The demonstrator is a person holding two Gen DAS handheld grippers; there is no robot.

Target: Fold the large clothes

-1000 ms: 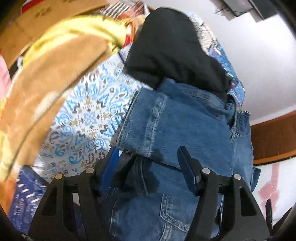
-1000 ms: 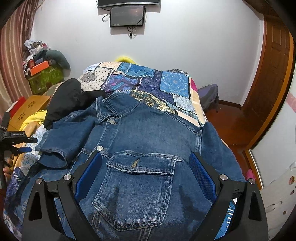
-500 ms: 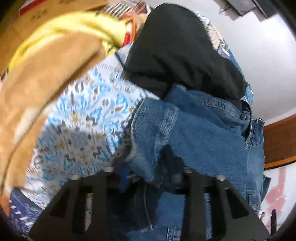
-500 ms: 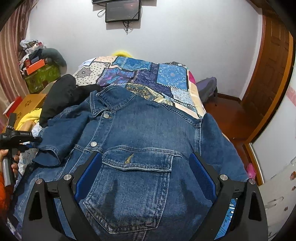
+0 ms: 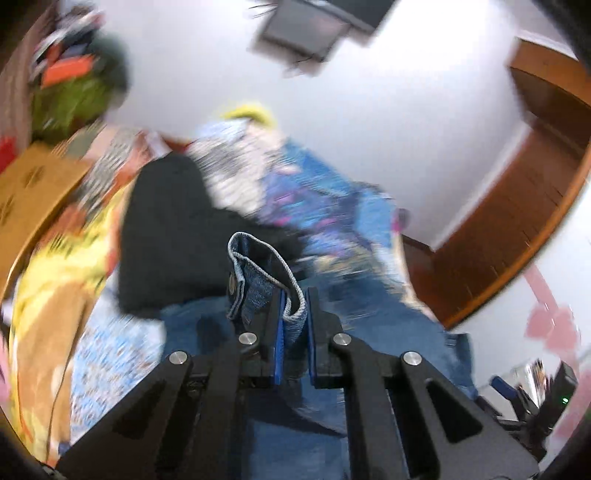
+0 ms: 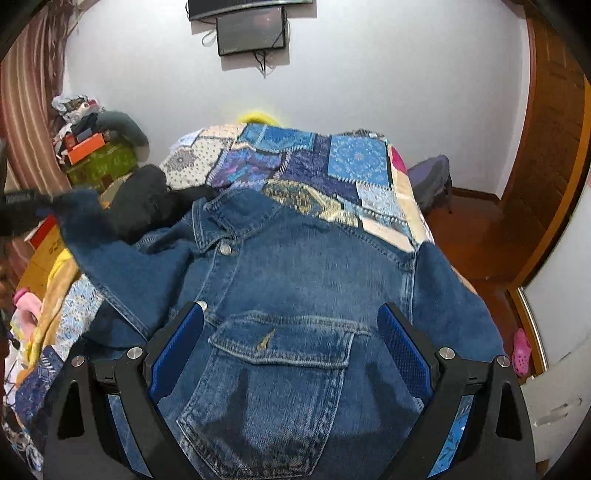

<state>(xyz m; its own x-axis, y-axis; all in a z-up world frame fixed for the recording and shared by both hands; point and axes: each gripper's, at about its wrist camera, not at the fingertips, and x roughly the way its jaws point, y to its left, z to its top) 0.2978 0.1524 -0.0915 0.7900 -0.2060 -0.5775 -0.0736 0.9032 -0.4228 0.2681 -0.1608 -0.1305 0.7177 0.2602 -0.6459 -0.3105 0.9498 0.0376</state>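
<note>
A blue denim jacket [image 6: 295,280] lies front-up on the patchwork bedspread [image 6: 332,170], collar toward the far wall. My left gripper [image 5: 293,295] has its jaws closing tight on the jacket's sleeve cuff [image 5: 258,266], and the blue pads press on the fabric. In the right wrist view that sleeve [image 6: 110,251] is raised off the bed at the left, stretched toward the blurred left gripper [image 6: 22,201]. My right gripper [image 6: 290,314] hovers open over the chest pocket [image 6: 288,343], with nothing pinched between its fingers.
A black garment [image 6: 144,199] lies on the bed left of the collar. A yellow-brown blanket [image 5: 48,295] and a cardboard box [image 5: 33,184] sit at the left side. A wooden door [image 6: 546,147] stands to the right, and a screen [image 6: 251,33] hangs on the far wall.
My left gripper closed on the sleeve cuff and rose with it, rolling as it went, so the sleeve lifted off the bed. The right gripper stayed put and open.
</note>
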